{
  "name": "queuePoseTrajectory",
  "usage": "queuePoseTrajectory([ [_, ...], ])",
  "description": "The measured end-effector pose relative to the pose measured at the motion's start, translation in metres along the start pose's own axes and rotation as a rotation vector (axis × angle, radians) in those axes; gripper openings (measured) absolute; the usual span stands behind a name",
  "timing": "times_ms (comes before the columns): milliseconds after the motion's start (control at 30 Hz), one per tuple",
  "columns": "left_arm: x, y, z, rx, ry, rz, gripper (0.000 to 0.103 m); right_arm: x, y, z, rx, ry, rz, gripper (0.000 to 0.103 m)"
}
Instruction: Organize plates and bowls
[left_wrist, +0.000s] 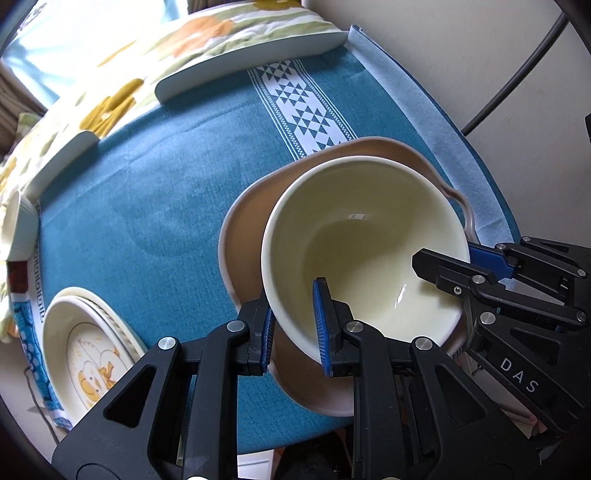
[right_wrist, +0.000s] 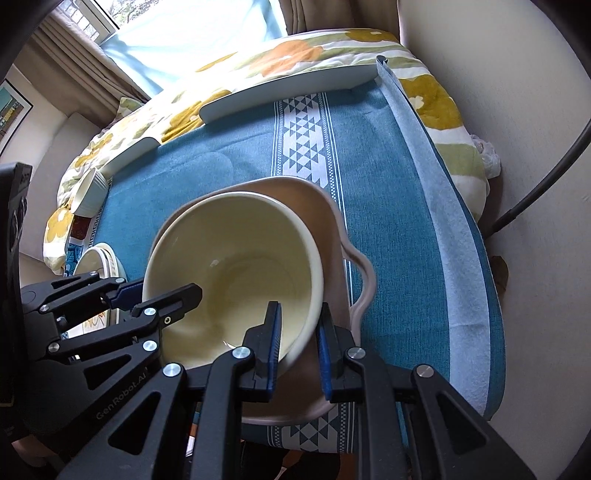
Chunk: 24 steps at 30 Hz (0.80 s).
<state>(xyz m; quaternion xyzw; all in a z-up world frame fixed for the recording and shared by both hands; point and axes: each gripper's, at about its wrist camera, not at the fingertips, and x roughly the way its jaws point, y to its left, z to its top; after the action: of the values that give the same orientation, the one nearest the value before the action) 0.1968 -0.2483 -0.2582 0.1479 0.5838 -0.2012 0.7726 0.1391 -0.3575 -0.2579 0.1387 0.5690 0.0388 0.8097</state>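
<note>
A cream bowl is down inside a wider pale pink dish with wavy handles on the blue tablecloth. My left gripper is shut on the bowl's rim, one finger inside the bowl and one outside. My right gripper is shut on the rim on the opposite side in the same way. The bowl hides whether its base touches the dish.
A stack of cream plates with a duck picture lies near the front left. A white ribbed cup stands further left. Two long white dishes line the far edge. A wall is close on the right.
</note>
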Motion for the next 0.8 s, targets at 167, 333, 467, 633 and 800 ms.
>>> queuePoseTrajectory([
  [167,-0.003,0.001,-0.002,0.001,-0.015,0.026,0.017,0.001,0.001,-0.001,-0.008,0.005,-0.015,0.017],
  [333,-0.007,0.0,-0.001,0.006,-0.037,0.045,0.017,-0.004,0.002,0.0,-0.029,-0.02,-0.029,0.017],
  [467,-0.009,0.0,-0.001,-0.007,-0.04,0.041,0.017,-0.01,0.001,0.001,-0.03,-0.036,-0.028,0.017],
  [633,-0.026,0.008,-0.001,-0.057,-0.071,0.022,0.017,-0.027,-0.001,0.004,-0.028,-0.081,-0.008,0.017],
  [800,-0.054,0.03,-0.007,-0.157,-0.146,-0.018,0.017,-0.039,0.007,0.008,-0.053,-0.107,0.02,0.017],
])
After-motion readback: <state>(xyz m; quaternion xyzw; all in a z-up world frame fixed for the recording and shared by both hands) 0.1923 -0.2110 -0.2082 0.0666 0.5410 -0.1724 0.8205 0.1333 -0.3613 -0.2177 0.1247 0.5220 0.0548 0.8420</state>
